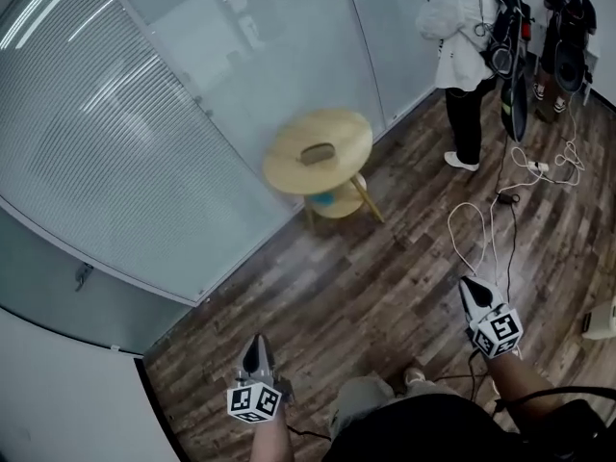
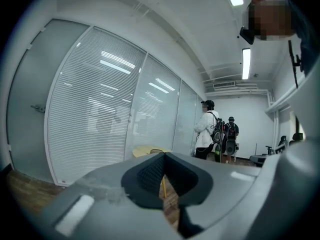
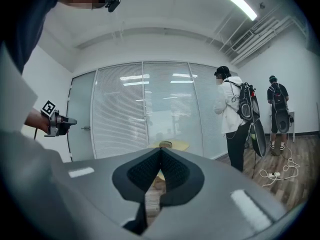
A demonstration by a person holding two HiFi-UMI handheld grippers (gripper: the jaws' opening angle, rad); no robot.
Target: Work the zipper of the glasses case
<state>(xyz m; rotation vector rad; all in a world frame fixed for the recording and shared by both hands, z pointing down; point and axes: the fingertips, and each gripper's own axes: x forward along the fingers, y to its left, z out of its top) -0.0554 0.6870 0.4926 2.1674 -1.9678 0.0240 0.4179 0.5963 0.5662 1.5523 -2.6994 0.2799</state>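
Left gripper (image 2: 163, 157): the jaws are clenched pad against pad, with nothing between them. It points roughly level toward the round table (image 1: 287, 175), from well short of it.

Right gripper (image 3: 160, 152): the jaws are likewise clenched together and empty. It also faces the table from well apart and is held level.

In the head view, both grippers sit low in the picture, on the near side of the table. The left one is at lower left and the right one at lower right. Each carries its marker cube behind the jaws. Neither gripper touches the table or anything on it.

Glasses case (image 1: 318, 153): it lies flat on the table top, close to the centre, as a dark oblong shape. Whether its zipper is open or closed cannot be told at this range.

The table has a pale wooden top, slanted legs and a lower shelf. A blue object (image 1: 323, 198) rests on that shelf and is too small to identify.

Directly behind the table stands a glass wall (image 1: 144, 133) with blinds. The table stands on a dark plank floor (image 1: 366, 277).

To the right of the table and beyond it, a person in a white jacket (image 1: 454, 22) stands with a backpack. A second person (image 1: 566, 12) stands farther right. White cables (image 1: 486, 229) trail across the floor to the right of the table.
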